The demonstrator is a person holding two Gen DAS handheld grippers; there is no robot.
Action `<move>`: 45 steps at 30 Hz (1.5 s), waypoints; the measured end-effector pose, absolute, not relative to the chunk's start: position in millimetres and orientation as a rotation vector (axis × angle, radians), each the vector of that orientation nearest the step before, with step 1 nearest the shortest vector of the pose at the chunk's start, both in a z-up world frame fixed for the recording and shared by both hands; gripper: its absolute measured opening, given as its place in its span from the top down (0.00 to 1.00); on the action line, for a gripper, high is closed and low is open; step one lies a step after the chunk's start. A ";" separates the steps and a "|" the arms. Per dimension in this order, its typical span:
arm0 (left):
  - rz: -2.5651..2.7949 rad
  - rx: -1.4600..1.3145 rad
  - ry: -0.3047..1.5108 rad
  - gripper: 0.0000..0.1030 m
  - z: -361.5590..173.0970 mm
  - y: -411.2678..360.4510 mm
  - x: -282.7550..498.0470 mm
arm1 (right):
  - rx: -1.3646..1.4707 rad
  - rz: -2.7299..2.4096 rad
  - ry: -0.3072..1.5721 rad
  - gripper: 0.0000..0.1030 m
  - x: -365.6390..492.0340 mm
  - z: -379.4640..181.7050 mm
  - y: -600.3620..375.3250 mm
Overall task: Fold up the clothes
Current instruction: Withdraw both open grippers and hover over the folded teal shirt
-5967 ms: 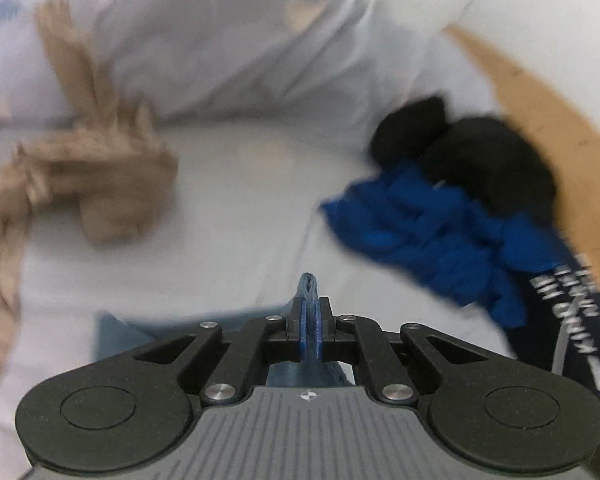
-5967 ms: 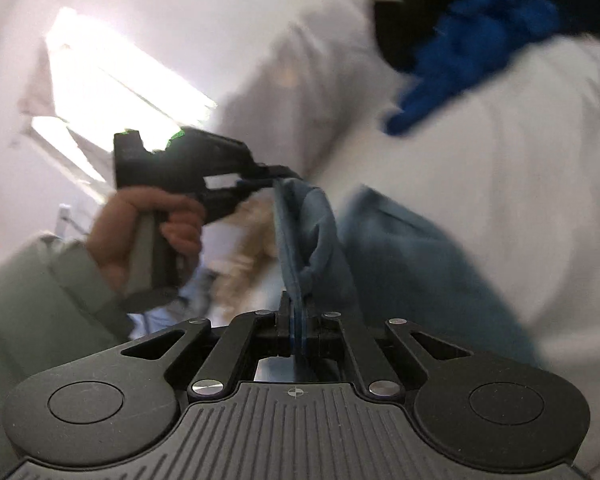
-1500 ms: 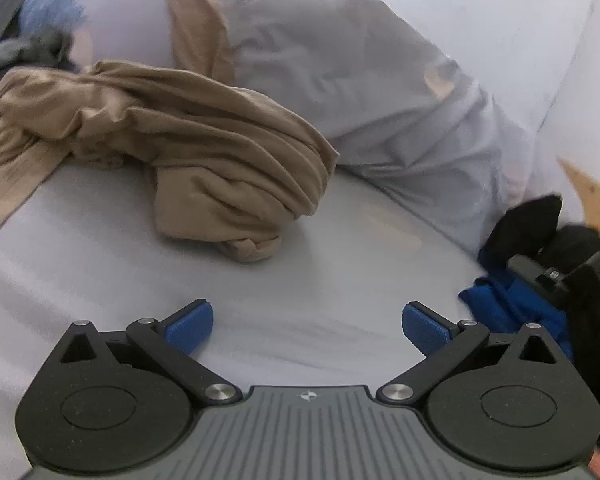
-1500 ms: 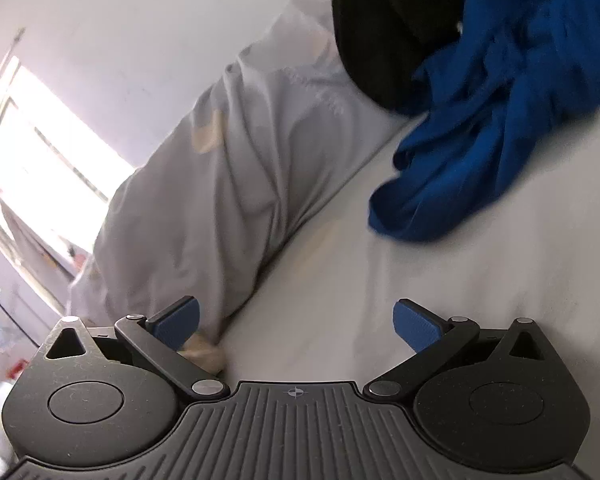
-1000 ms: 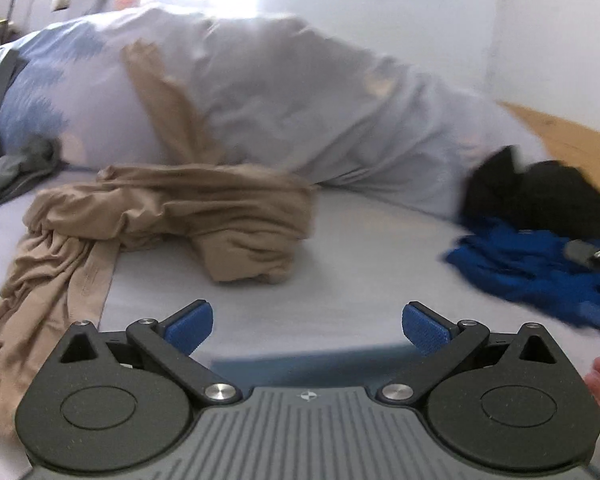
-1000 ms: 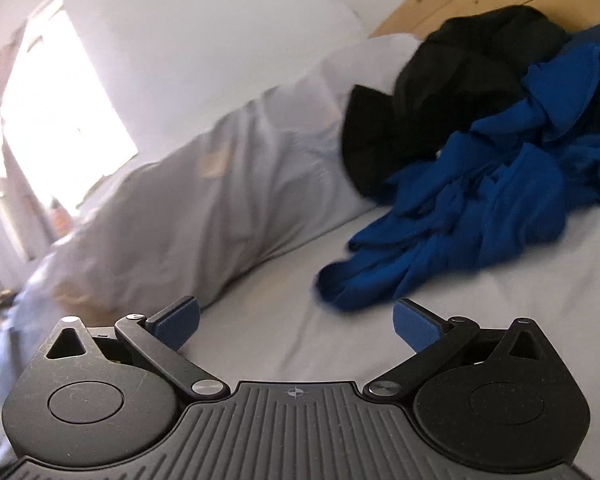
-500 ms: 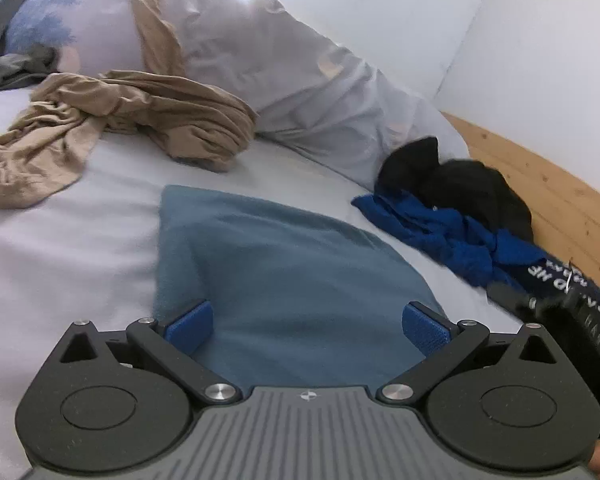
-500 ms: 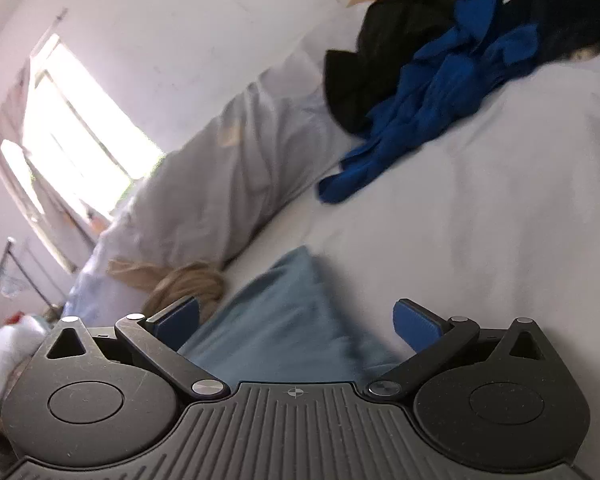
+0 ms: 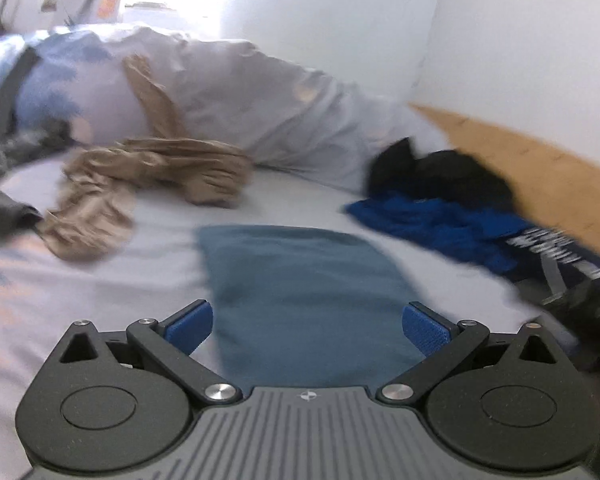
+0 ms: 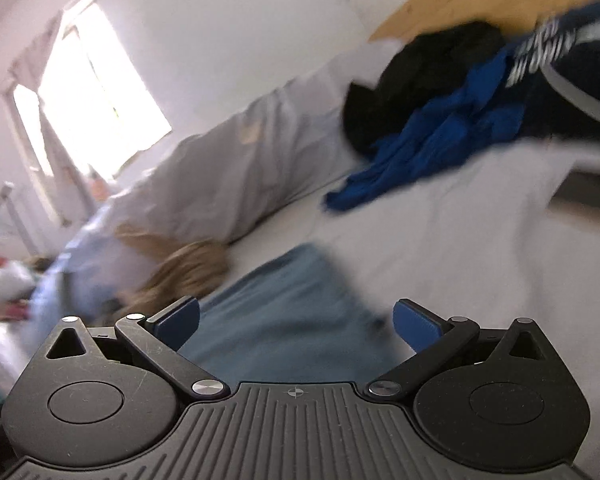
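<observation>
Folded grey-blue cloth (image 9: 304, 288) lies flat on the bed sheet (image 9: 160, 248). Left gripper (image 9: 306, 322) and right gripper (image 10: 296, 318) hang over the cloth, both spread wide and holding nothing.

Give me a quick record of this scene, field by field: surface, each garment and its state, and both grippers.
surface: bed with white sheet
folded item: grey-blue garment, lying flat, in front of both grippers
unfolded: tan garment, crumpled; royal blue garment and black garment, heaped together
backdrop: white duvet
left gripper: open, holding nothing
right gripper: open, holding nothing
</observation>
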State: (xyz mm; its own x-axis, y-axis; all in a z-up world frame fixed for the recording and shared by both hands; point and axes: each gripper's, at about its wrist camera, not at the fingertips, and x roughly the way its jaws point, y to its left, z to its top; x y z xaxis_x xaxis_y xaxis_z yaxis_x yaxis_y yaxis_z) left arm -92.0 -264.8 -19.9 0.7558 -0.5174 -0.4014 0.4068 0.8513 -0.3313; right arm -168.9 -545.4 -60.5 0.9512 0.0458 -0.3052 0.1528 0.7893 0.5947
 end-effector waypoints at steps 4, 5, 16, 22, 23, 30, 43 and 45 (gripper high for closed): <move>-0.515 -0.178 0.577 0.00 -42.0 -277.9 -112.9 | 0.706 -0.044 0.432 0.00 -181.6 -88.7 -530.9; -0.493 -0.159 0.613 0.00 -50.9 -278.9 -115.0 | 0.656 -0.044 0.448 0.00 -186.0 -92.8 -525.6; -0.357 0.055 0.624 0.00 -75.4 -250.3 -149.4 | 0.241 -0.419 0.602 0.00 -214.6 -86.3 -511.6; -0.306 -0.055 0.625 0.00 -68.7 -223.1 -168.1 | 0.531 -0.633 0.485 0.00 -257.5 -74.2 -543.5; -0.313 -0.066 0.623 0.00 -67.7 -220.9 -170.6 | 0.543 -0.629 0.461 0.00 -262.9 -70.6 -542.0; -0.376 -0.009 0.618 0.00 -63.6 -223.0 -183.5 | 0.481 -0.598 0.397 0.00 -282.5 -50.0 -520.5; -0.472 0.086 0.544 0.00 -51.4 -239.9 -210.9 | 0.376 -0.479 0.390 0.00 -297.7 -8.6 -475.9; -0.483 0.101 0.528 0.00 -49.3 -241.1 -213.6 | 0.373 -0.469 0.403 0.00 -299.1 -2.2 -472.5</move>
